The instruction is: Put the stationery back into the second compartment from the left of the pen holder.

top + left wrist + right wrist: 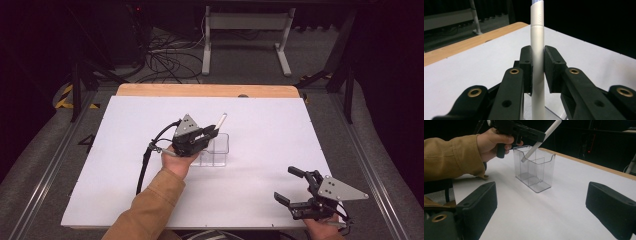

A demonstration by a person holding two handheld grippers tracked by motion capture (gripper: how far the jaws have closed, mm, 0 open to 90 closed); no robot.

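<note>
Left claw (212, 131) | grips pen (541, 140) | tip inside clear holder (541, 173) rim

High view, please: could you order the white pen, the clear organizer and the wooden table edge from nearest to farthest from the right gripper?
From the right gripper at lower right:
1. Clear organizer, mid-table.
2. White pen, just above it, in the left gripper.
3. Wooden table edge, far side.

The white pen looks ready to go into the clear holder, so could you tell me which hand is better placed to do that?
Left, probably: the left gripper already clamps the white pen, tip inside the clear holder. The right gripper rests open, apart.
</note>
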